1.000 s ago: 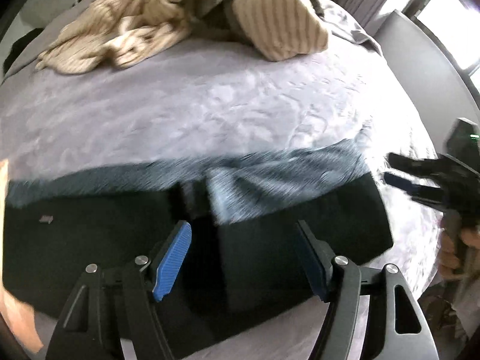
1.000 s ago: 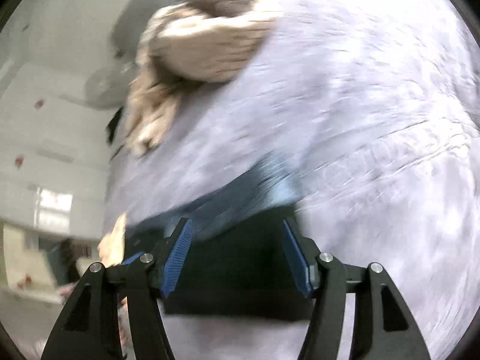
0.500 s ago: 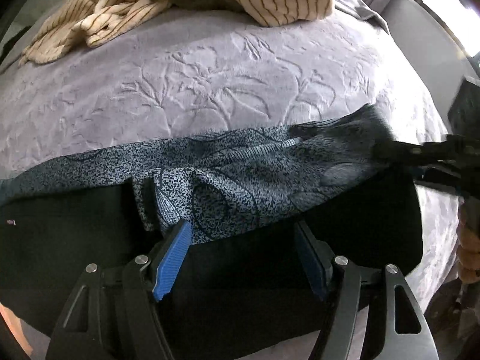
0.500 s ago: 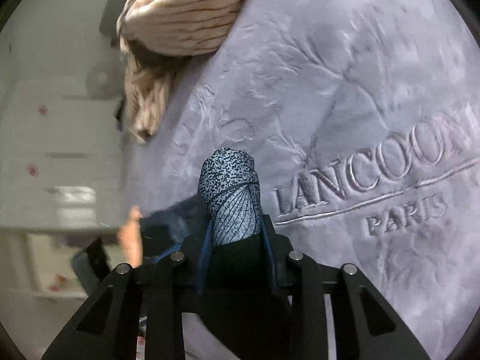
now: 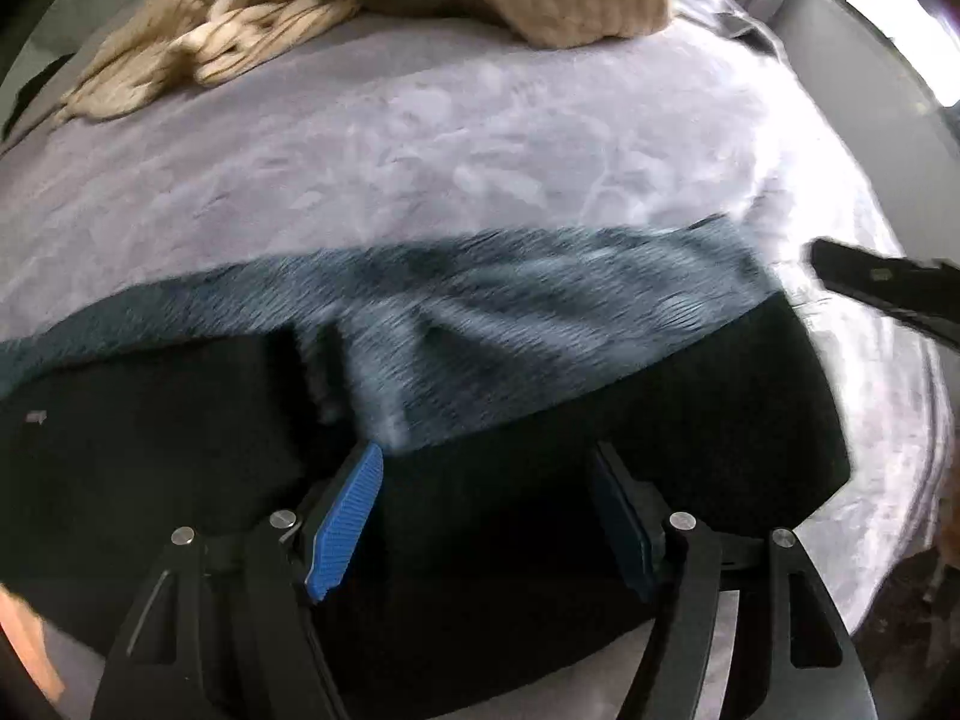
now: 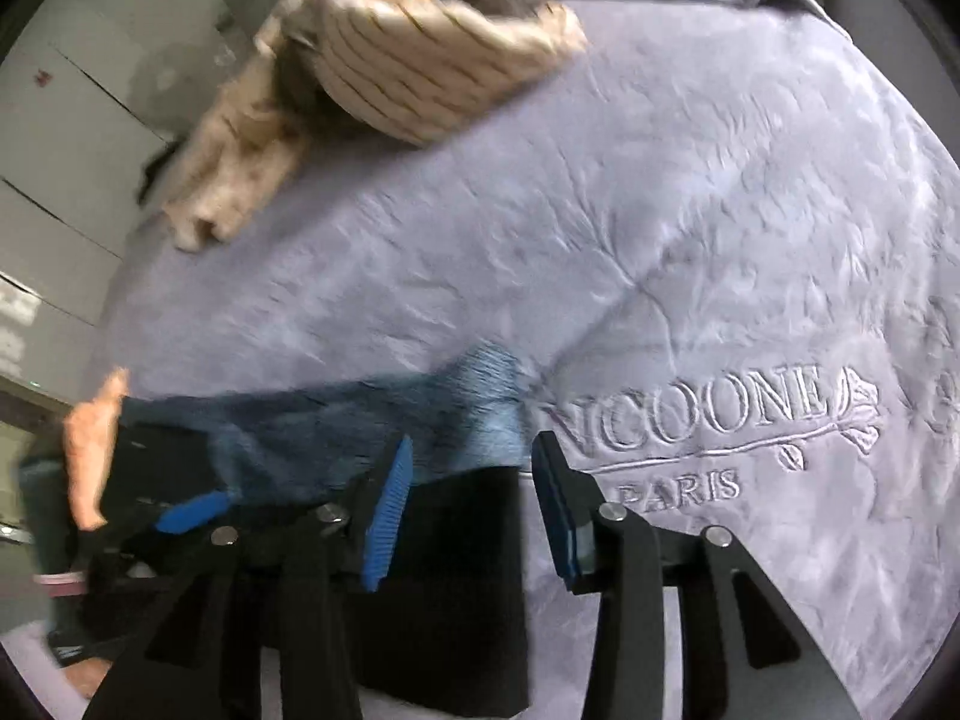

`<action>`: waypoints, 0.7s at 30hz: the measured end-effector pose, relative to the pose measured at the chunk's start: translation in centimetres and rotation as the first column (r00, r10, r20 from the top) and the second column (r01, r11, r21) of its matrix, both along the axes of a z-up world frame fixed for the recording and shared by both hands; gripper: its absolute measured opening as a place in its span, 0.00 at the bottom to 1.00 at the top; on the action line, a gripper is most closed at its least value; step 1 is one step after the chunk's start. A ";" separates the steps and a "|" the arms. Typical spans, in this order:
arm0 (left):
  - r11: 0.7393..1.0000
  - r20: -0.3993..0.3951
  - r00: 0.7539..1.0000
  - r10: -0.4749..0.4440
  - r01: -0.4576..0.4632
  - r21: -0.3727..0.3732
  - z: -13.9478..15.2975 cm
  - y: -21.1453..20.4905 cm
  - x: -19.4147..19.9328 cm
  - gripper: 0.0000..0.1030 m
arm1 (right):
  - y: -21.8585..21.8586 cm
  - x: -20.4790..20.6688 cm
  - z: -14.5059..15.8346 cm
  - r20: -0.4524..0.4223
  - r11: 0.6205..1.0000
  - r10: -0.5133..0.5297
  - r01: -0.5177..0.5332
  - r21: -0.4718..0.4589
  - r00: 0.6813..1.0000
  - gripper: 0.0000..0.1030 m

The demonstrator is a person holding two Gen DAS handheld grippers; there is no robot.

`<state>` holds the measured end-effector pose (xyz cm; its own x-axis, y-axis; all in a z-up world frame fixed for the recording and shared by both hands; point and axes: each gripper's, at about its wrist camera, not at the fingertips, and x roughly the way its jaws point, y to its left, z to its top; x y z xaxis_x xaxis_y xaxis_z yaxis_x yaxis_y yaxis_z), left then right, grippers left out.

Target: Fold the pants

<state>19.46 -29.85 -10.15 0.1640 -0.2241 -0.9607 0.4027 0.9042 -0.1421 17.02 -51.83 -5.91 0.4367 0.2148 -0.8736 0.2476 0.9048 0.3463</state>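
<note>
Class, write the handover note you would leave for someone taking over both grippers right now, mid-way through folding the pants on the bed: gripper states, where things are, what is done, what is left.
Left gripper: open, nothing between the pads, low over the black part of the pants.
Right gripper: jaws opening, nothing gripped, at the pants' end by the embroidered lettering.
Pants: flat across the near edge of the grey bedspread, patterned blue fabric showing along the far side of the black.
Beige striped clothes: piled at the far side, untouched.
Done: pants laid out. Left: the next folds.
</note>
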 end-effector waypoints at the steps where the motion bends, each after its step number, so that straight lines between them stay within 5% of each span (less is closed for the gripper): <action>1: 1.000 -0.022 0.999 0.023 -0.023 0.004 -0.5 0.7 0.0 0.69 | 0.6 -0.1 0.2 0.004 1.000 0.014 -0.014 0.018 1.000 0.41; 10: 0.992 -0.020 0.992 0.121 -0.120 0.037 0.6 5.2 -0.4 0.69 | 6.3 -1.3 -4.3 -0.100 0.992 0.102 -0.093 0.087 0.990 0.40; 16: 0.984 0.023 0.988 0.154 -0.155 0.083 2.5 8.8 -1.8 0.69 | 8.6 -2.5 -2.9 -0.086 0.975 0.159 -0.143 0.169 0.984 0.41; 21: 0.978 0.018 0.983 0.183 -0.183 0.096 2.7 10.6 -2.8 0.69 | 12.3 0.4 -2.0 -0.054 0.963 0.206 -0.193 0.186 0.977 0.41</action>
